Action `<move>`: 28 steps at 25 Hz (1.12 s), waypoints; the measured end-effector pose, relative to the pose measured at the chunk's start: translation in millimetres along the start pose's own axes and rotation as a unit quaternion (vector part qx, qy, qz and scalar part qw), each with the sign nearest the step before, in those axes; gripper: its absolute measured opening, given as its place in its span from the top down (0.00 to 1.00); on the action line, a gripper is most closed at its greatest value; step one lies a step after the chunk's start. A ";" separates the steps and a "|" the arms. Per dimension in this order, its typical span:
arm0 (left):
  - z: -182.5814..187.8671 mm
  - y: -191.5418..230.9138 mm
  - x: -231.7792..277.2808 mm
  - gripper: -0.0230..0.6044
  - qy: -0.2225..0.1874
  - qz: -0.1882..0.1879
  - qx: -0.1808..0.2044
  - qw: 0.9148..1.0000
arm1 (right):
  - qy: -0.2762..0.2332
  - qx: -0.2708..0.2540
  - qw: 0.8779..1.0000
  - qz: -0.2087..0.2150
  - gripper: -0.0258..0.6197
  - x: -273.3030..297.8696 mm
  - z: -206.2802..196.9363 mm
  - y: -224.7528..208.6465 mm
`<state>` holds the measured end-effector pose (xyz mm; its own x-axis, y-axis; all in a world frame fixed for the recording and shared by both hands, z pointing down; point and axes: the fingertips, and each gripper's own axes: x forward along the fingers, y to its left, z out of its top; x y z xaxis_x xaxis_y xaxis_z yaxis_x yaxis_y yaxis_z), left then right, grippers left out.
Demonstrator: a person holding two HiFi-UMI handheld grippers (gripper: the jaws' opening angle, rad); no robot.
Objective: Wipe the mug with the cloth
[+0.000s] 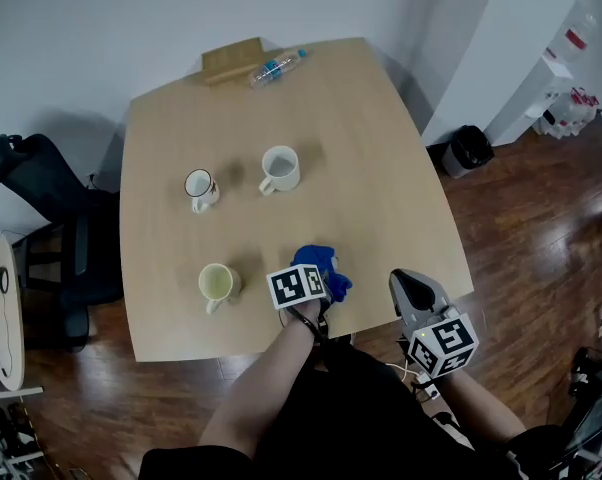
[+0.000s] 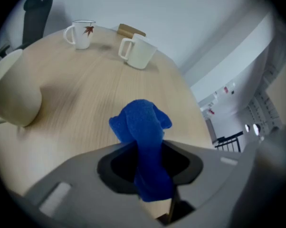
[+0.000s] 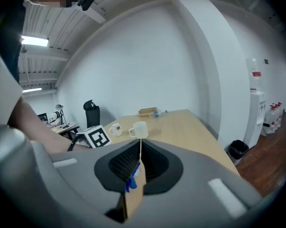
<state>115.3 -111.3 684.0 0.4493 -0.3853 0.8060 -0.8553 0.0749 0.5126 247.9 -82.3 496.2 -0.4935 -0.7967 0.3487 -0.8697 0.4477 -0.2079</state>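
At the front edge of the desk (image 1: pixel 381 148): cream mug (image 1: pixel 217 284) upright, the left gripper (image 1: pixel 319 278) just beside it, clamped on the blue cloth (image 1: pixel 316 260), which bunches ahead of its jaws. Right gripper (image 1: pixel 406 284) over the front right corner, jaws together, nothing between them.
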 end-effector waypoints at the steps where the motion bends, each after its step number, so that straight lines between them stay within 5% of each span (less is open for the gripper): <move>1: 0.5 -0.9 -9.4 0.75 -0.011 -0.027 0.000 1.000 | 0.003 -0.003 1.000 0.006 0.94 5.3 0.2 3.2; 5: 3.9 -15.8 -74.4 0.76 -0.080 -0.146 0.033 0.986 | 0.011 -0.013 1.000 0.024 0.94 30.7 4.6 15.8; 8: 6.2 -9.9 -148.2 0.76 -0.148 -0.183 0.075 0.969 | 0.030 -0.004 0.998 0.047 0.94 59.9 0.8 36.6; 11: 6.9 35.8 -224.0 0.76 -0.217 -0.162 0.081 0.959 | 0.069 0.012 0.993 0.090 0.94 95.8 -22.5 84.5; 14: 3.7 111.6 -287.3 0.76 -0.278 -0.098 0.053 0.954 | 0.126 0.040 0.979 0.152 0.94 124.4 -66.3 155.8; 19: -13.5 212.1 -335.7 0.76 -0.310 -0.014 -0.007 0.950 | 0.210 0.023 0.949 0.235 0.88 156.6 -146.6 280.1; 22: -18.6 236.4 -343.5 0.76 -0.310 -0.004 -0.038 0.950 | 0.236 0.019 0.948 0.211 0.68 183.5 -173.2 319.3; 28: -20.0 249.4 -348.1 0.76 -0.298 -0.009 -0.055 0.953 | 0.263 0.157 0.947 0.100 0.45 218.3 -176.4 327.3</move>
<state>-249.2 59.8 537.2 0.2090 -0.8389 0.5026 -0.8026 0.1464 0.5782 -146.2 -38.1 665.6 -0.6565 -0.3591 0.6634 -0.7532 0.3600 -0.5505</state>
